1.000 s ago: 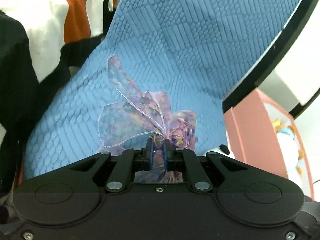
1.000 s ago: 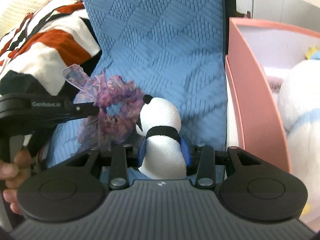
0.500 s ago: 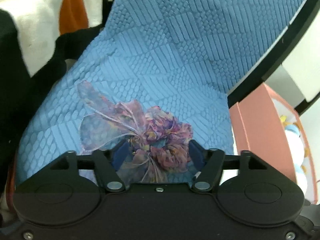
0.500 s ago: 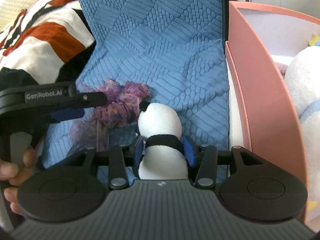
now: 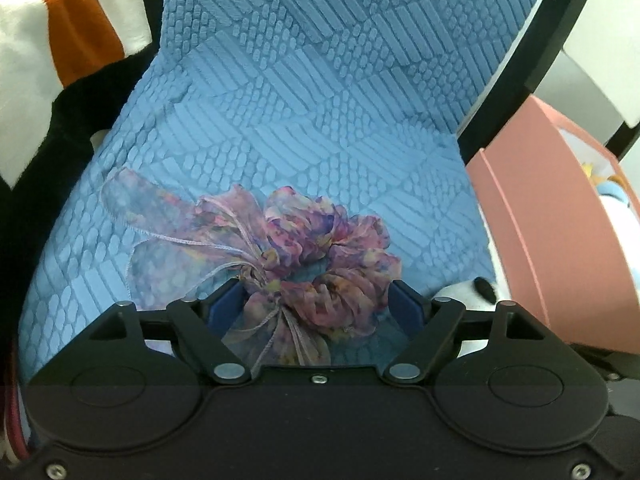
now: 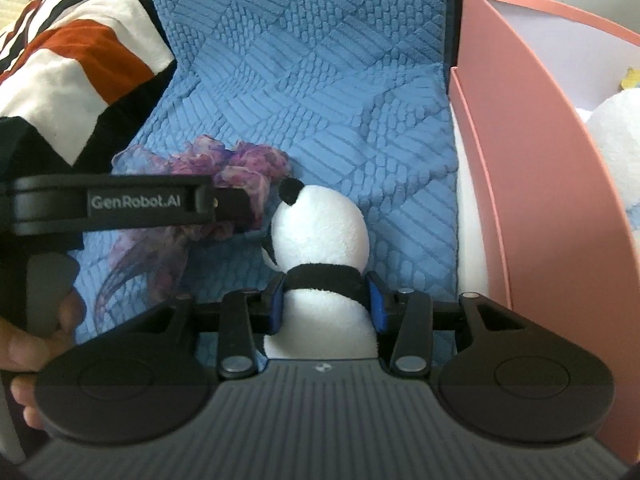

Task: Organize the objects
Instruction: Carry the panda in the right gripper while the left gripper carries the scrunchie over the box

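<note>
A purple floral scrunchie with sheer ribbon tails [image 5: 316, 252] lies on the blue quilted cushion [image 5: 320, 100], between the wide-open jaws of my left gripper [image 5: 316, 304]. It also shows in the right wrist view [image 6: 240, 168], partly behind the left gripper's body [image 6: 120, 204]. My right gripper [image 6: 325, 304] is shut on a small black-and-white panda plush [image 6: 320, 240], held upright just right of the scrunchie. The panda's ear peeks into the left wrist view [image 5: 482, 288].
A pink box [image 6: 540, 160] stands at the right, against the cushion's edge, with a white and blue plush [image 6: 616, 144] inside. A striped white, orange and black blanket [image 6: 60, 60] lies at the left. A hand [image 6: 24, 344] holds the left gripper.
My left gripper opened and let go of the scrunchie, which now lies on the cushion. My right gripper kept its hold on the panda and moved slightly lower and closer.
</note>
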Available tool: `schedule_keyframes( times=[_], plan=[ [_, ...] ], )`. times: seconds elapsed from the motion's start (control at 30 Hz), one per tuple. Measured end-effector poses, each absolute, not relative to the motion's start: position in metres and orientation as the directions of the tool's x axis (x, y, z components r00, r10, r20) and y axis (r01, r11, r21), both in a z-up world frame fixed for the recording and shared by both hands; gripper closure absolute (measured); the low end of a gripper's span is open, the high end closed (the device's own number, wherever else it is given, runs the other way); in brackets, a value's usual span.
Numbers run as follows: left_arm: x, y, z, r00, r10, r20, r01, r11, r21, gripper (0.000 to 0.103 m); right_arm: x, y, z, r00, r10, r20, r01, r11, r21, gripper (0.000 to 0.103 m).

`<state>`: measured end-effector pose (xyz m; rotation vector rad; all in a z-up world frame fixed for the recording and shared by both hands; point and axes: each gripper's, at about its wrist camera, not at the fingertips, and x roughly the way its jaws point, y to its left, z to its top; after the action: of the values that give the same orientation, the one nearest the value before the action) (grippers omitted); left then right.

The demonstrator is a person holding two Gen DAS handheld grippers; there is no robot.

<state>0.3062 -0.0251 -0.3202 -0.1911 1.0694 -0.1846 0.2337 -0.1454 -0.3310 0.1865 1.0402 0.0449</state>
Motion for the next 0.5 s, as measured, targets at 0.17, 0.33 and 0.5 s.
schedule_keyframes(
  times=[0.17,0.33,0.5],
  plan=[
    [0.3088,-0.0299,-0.3248,0.463,-0.204,-0.863,0.057,0.978,-0.2,0.037,0.2298,-0.1457,-0.3273,0.519,0.098,-0.849,0.063,0.986,0.153,0.059],
    [0.3117,-0.033,-0.3245,0.485,-0.146,-0.863,0.058,0.989,-0.134,0.064,0.2286,-0.1462,-0.3303,0.514,0.098,-0.852,0.08,0.984,0.162,0.059],
    [0.3143,-0.0254,-0.3181,0.49,-0.185,-0.852,0.039,0.981,-0.191,0.074,0.2263,-0.1453,-0.3282,0.528,0.095,-0.844,0.078,0.984,0.16,0.059]
  ],
)
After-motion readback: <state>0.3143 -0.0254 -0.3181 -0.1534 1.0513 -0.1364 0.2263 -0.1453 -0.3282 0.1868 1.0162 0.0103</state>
